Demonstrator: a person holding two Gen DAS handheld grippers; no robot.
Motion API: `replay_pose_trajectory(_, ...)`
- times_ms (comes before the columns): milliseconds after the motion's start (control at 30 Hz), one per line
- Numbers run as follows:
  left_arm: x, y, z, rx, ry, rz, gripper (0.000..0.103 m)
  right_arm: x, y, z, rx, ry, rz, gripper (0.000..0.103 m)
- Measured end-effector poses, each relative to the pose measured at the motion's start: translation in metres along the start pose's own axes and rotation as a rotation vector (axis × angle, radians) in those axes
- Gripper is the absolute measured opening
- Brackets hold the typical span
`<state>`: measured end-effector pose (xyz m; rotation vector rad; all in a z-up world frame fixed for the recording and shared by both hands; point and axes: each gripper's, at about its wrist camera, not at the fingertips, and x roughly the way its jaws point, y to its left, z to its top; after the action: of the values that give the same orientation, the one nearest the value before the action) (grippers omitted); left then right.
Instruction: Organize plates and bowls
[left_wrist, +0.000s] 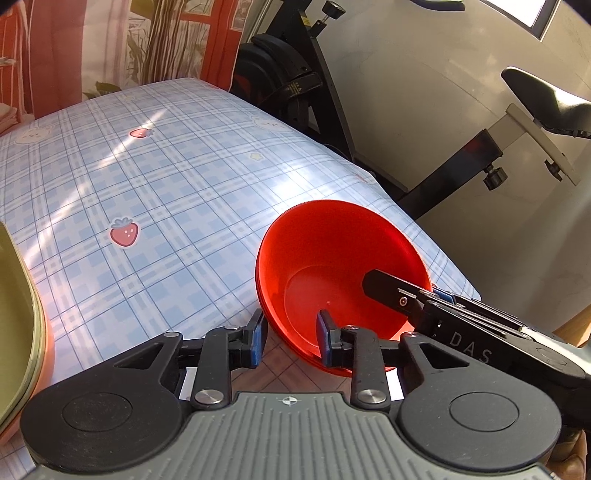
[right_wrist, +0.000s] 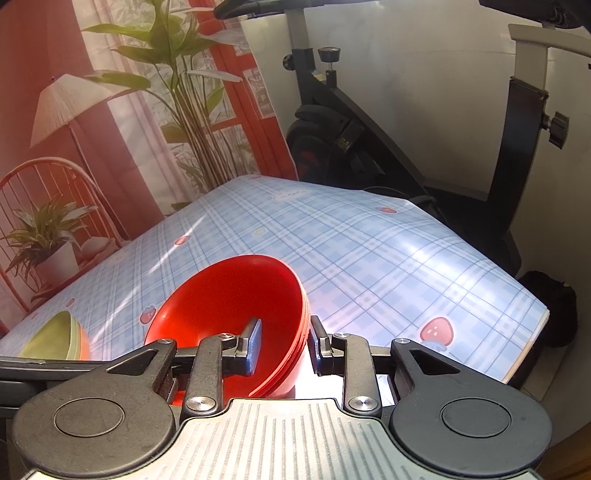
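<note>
Blue plaid tablecloth (left_wrist: 147, 177) fills both views, exercise bike (right_wrist: 332, 122) behind. Red bowls (left_wrist: 332, 266), nested and tilted, sit lower centre. Each gripper straddles the wall, one finger inside, one outside: left gripper (left_wrist: 291, 338), right gripper (right_wrist: 284, 345). Probably lifting jointly. Gaps show beside the rim; clamping cannot be told. Bowl count unclear. Green bowl (right_wrist: 59, 336) cut off, lower left.

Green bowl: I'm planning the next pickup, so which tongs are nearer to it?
Left. The left tongs sit just right of the green bowl; the right tongs are farther right, across the red bowls.
</note>
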<state>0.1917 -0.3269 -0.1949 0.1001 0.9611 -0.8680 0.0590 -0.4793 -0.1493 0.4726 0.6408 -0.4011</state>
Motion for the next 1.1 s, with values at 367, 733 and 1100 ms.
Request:
replay_pose_trajectory(367, -0.020, 0.003, -0.007, 0.025, -0.020, 0.056, 0.030, -0.003, 0.018, 0.005, -0.027, 0.005, 0.031, 0.023)
replay_pose_trajectory(733, -0.056, 0.028, -0.006, -0.052, -0.092, 0.104, 0.030, -0.004, 0.063, 0.010, -0.091, 0.006, 0.097, 0.023)
replay_pose_trajectory(1100, -0.103, 0.061, 0.015, -0.123, -0.214, 0.125, 0.030, -0.003, 0.123, 0.038, -0.167, -0.040, 0.185, 0.023)
